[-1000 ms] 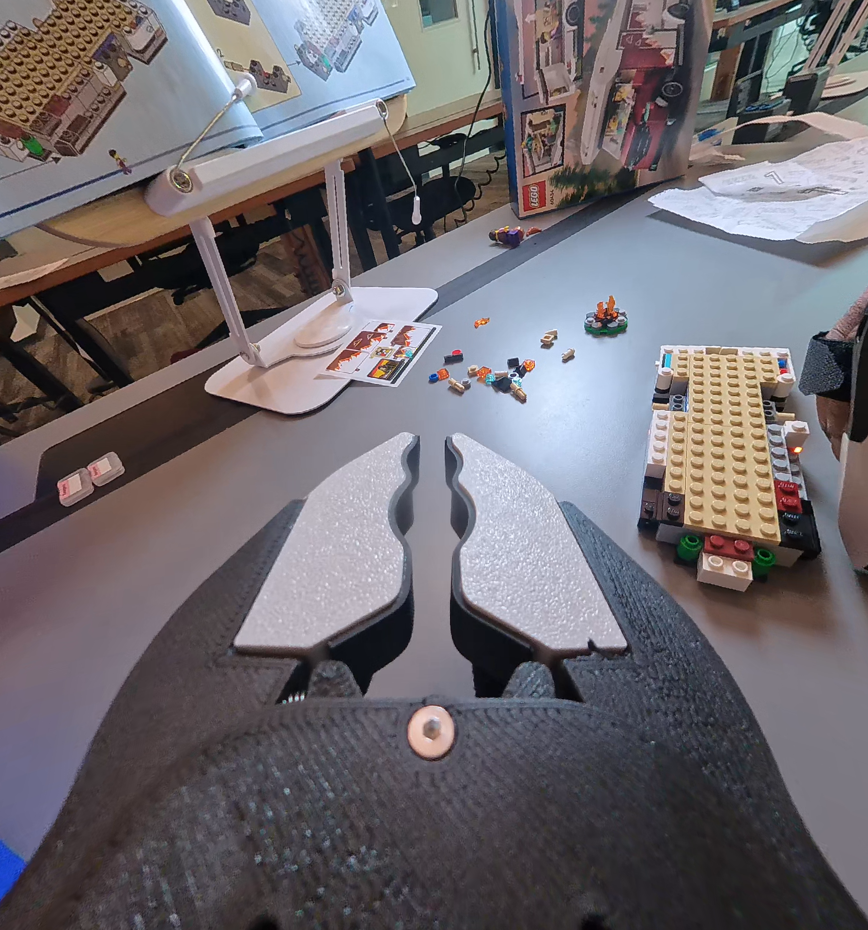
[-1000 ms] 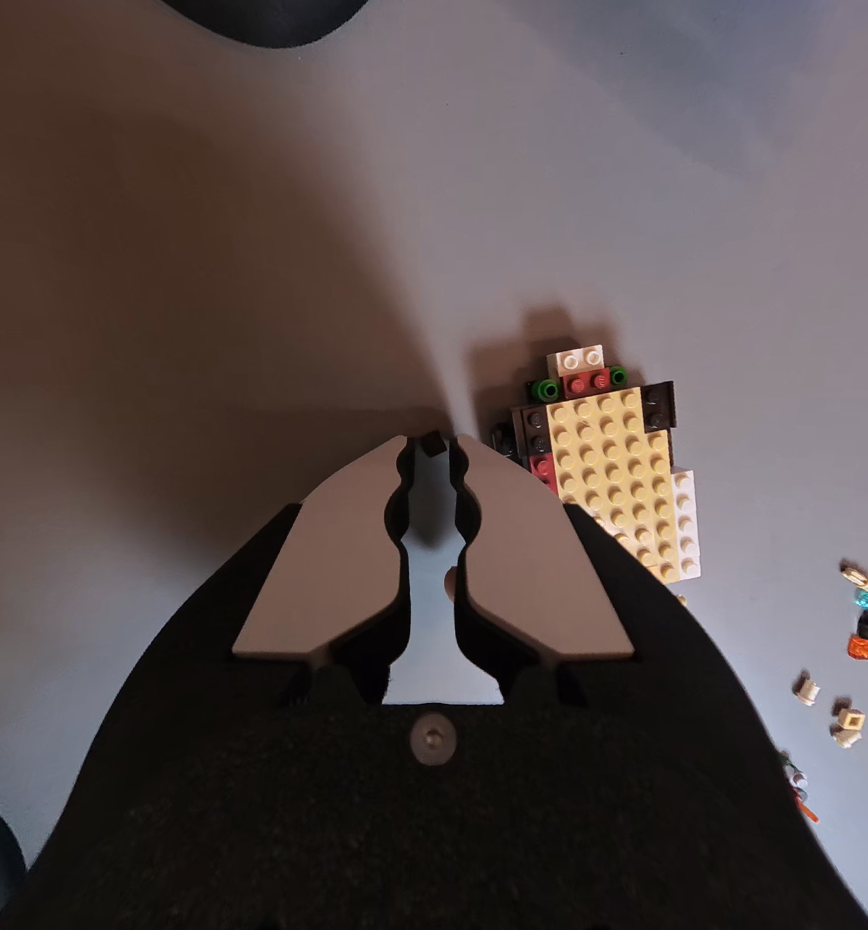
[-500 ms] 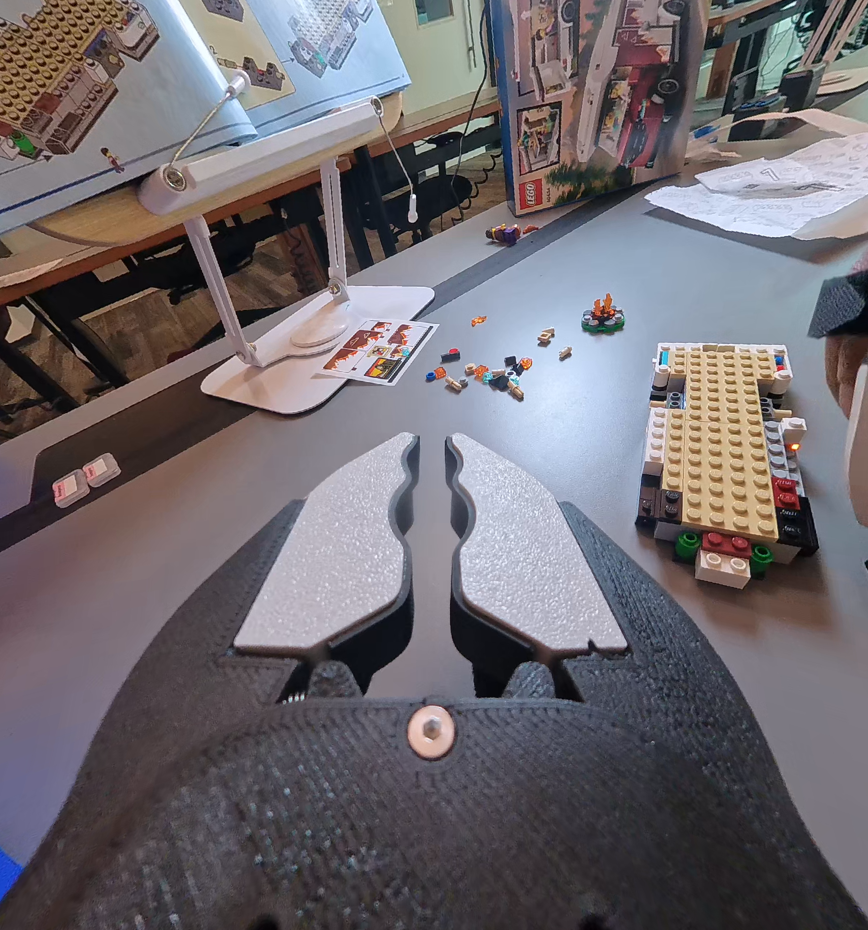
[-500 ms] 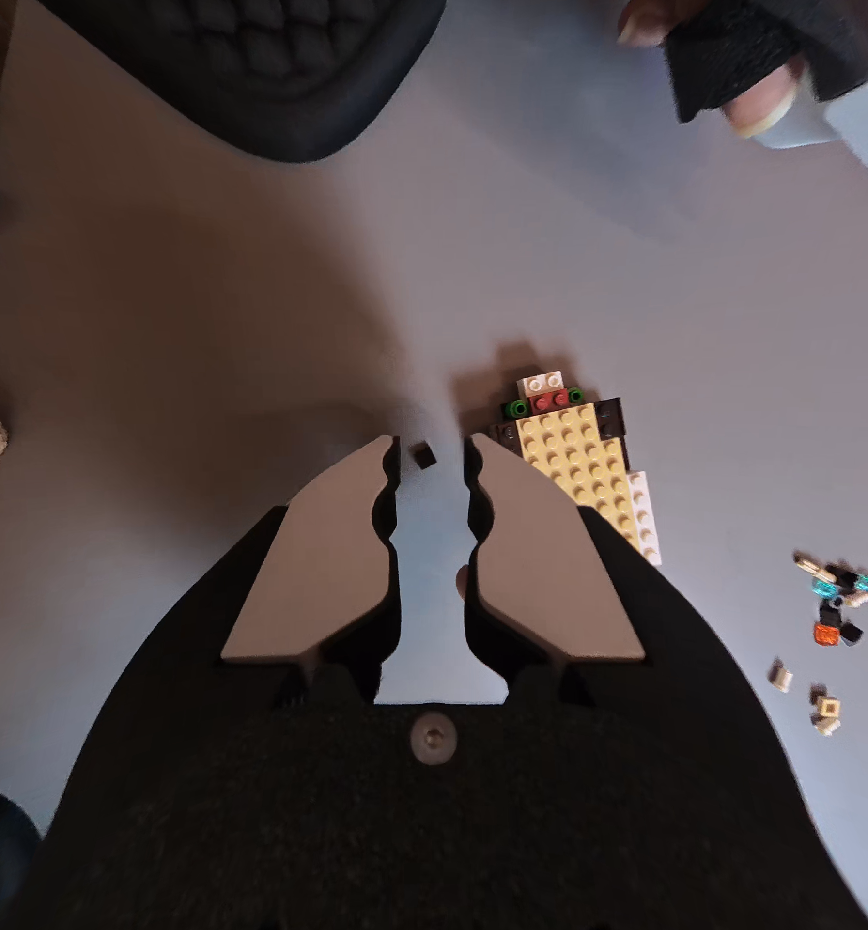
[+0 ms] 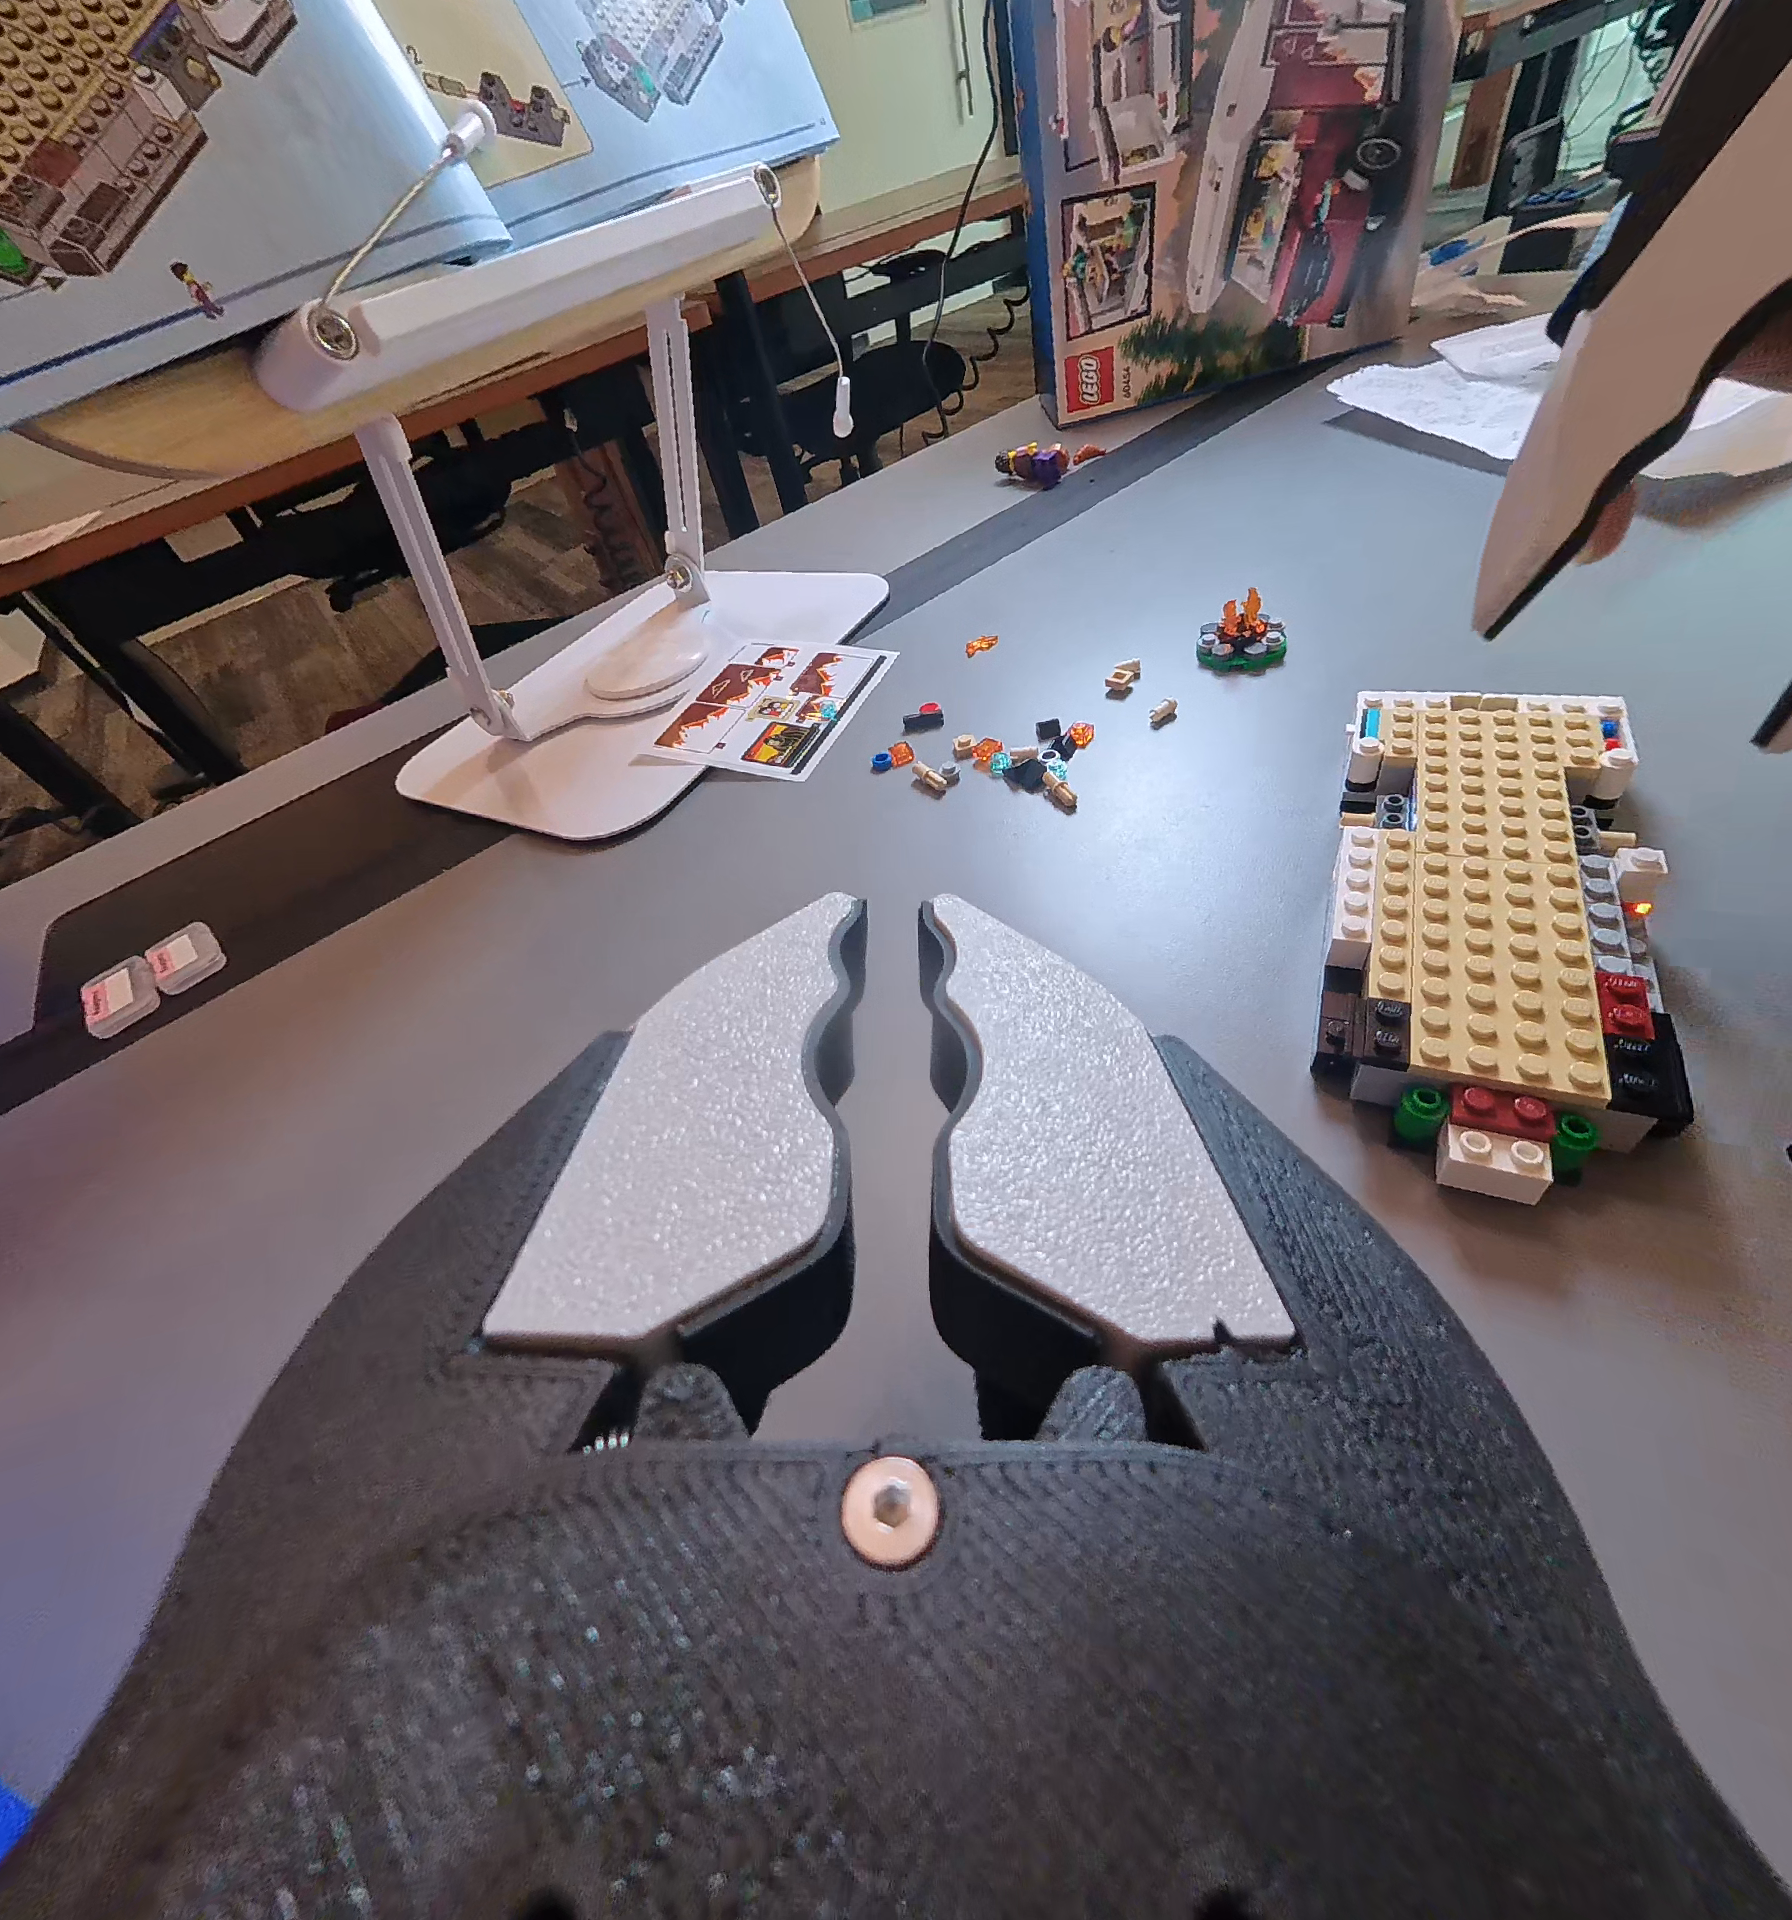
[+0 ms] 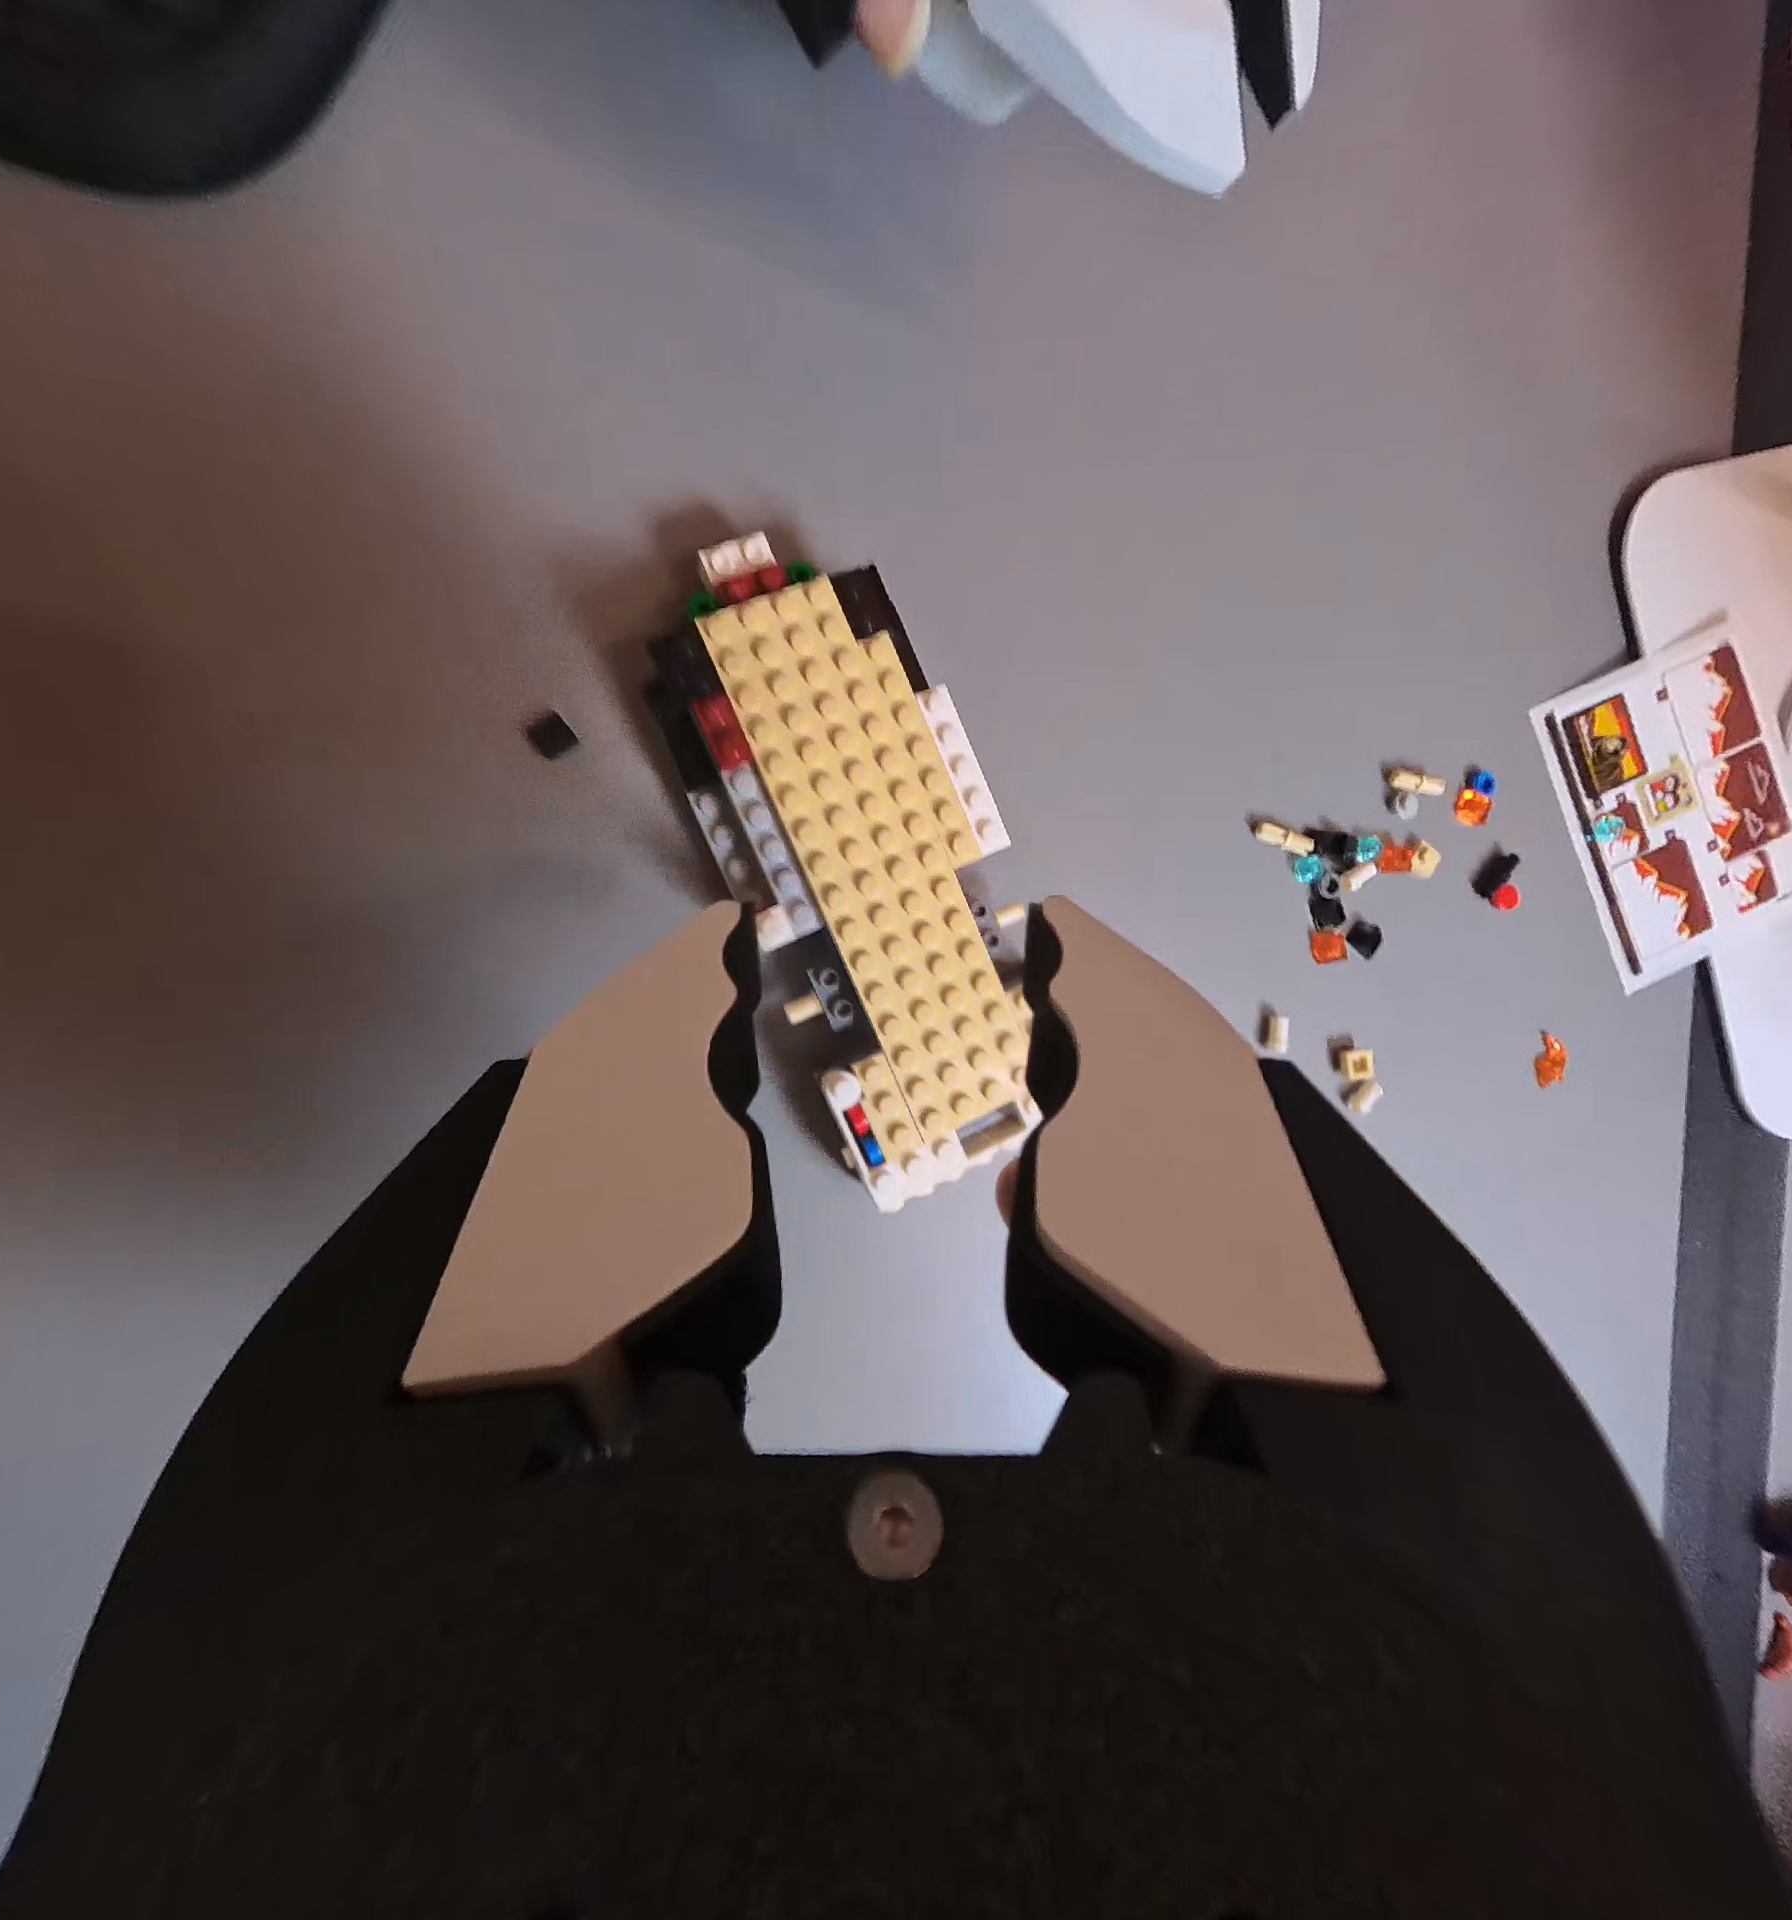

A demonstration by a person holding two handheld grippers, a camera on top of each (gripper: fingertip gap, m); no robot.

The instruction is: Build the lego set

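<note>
Grey tabletop [image 5: 1131,935] fills both views, with a white book stand [image 5: 601,727], a sticker sheet [image 5: 778,712] and a toy set box [image 5: 1224,187] toward the back. Since a second ago the right gripper [image 6: 887,914] has spread its jaws wide and let go of the small black piece [image 6: 549,736] it was pinching; that piece now lies alone on the table just beside the brick model [image 6: 850,831], apart from both fingers. The gripper has also risen and pulled back, so that the model's tan studded top, earlier off to one side of its fingers, now shows between them from well above, neither pad touching it. In the left wrist view the same gripper [image 5: 1661,499] hangs high over the model's far end, where earlier it sat low at the right edge. The left gripper [image 5: 892,914] has not changed: jaws a narrow slit apart, bare, hovering over open table near the scattered small pieces [image 5: 996,753].
</note>
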